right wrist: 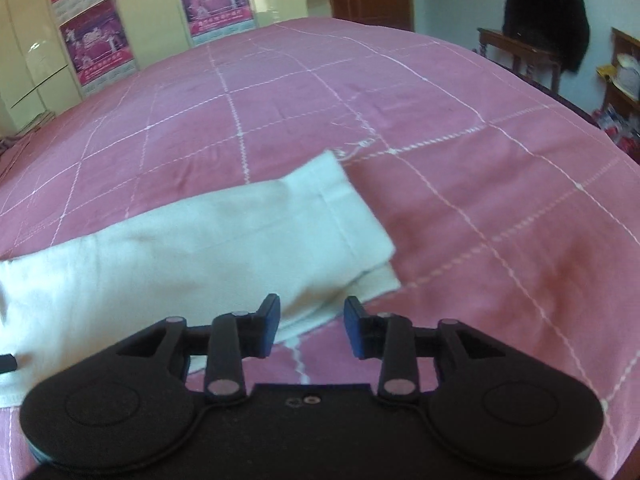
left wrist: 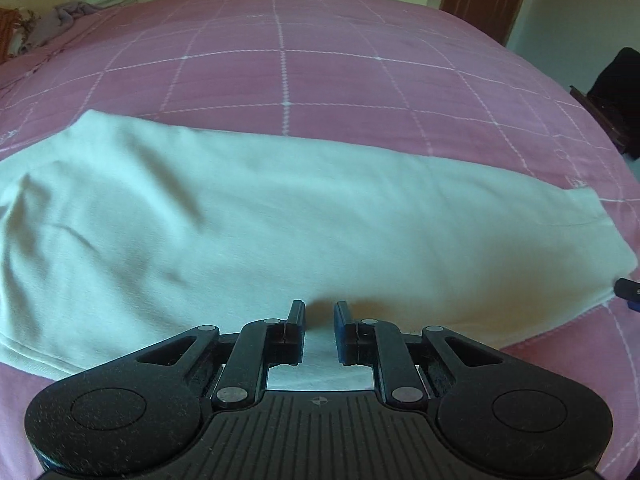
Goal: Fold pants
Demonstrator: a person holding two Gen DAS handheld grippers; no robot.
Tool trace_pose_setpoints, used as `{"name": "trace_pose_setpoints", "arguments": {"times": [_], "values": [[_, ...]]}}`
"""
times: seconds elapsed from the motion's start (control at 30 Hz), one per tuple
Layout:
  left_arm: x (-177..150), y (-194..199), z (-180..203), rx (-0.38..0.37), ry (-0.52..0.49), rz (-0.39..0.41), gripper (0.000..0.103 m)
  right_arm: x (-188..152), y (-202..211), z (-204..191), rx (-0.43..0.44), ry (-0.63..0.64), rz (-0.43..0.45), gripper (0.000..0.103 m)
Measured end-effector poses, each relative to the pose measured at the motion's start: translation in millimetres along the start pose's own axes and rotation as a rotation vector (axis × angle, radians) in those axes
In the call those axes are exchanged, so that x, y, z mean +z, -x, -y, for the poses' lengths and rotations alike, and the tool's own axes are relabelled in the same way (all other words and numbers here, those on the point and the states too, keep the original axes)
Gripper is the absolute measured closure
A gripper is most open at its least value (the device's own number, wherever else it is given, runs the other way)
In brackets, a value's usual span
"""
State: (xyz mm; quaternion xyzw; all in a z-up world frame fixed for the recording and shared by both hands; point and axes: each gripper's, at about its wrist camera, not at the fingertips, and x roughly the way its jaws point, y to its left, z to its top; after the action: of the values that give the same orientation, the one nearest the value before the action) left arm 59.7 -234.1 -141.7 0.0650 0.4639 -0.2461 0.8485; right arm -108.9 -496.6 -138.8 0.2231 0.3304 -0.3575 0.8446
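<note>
Both claws hung unclamped, left gripper (left wrist: pixel 319 316) narrowly parted and right gripper (right wrist: pixel 311 322) wider, over the white pants (left wrist: pixel 248 216) lengthwise on the pink bedspread (left wrist: pixel 328 76), whose stacked hems risked slipping askew if regrasped unevenly.

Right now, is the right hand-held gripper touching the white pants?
Apart. The right wrist view shows the right hand-held gripper open, with nothing between its blue pads; the pants lie flat on the bedspread beyond the fingertips.

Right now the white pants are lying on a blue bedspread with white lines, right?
Not quite: the bedspread is pink, not blue, as the left wrist view shows. The white pants do lie on it, and it does have white lines.
</note>
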Motion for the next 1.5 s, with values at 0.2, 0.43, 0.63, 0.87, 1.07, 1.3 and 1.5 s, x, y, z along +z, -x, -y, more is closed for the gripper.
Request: {"name": "trace_pose_setpoints", "arguments": {"times": [0.2, 0.43, 0.63, 0.87, 1.07, 1.3, 1.5], "values": [[-5, -7, 44, -0.043, -0.020, -0.025, 0.088, -2, -5, 37, 0.087, -0.232, -0.036, 0.053], [-11, -13, 55, -0.040, -0.003, -0.043, 0.088, 4, -22, 34, 0.177, -0.350, -0.052, 0.064], [-15, -20, 64, -0.002, -0.079, -0.028, 0.088, 0, -30, 27, 0.161, -0.327, -0.038, 0.095], [9, 2, 12, -0.065, 0.095, -0.063, 0.088, 19, 6, -26, 0.124, -0.063, 0.114, 0.095], [25, 25, -81, 0.020, 0.247, 0.001, 0.088, 22, 39, -130, 0.301, 0.226, 0.204, 0.095], [12, 31, -149, 0.067, 0.344, -0.005, 0.088, -45, 22, -243, 0.478, 0.434, 0.049, 0.095], [1, 15, -154, -0.144, 0.462, -0.081, 0.087, -81, 12, -269, 0.452, 0.552, -0.077, 0.052]]}}
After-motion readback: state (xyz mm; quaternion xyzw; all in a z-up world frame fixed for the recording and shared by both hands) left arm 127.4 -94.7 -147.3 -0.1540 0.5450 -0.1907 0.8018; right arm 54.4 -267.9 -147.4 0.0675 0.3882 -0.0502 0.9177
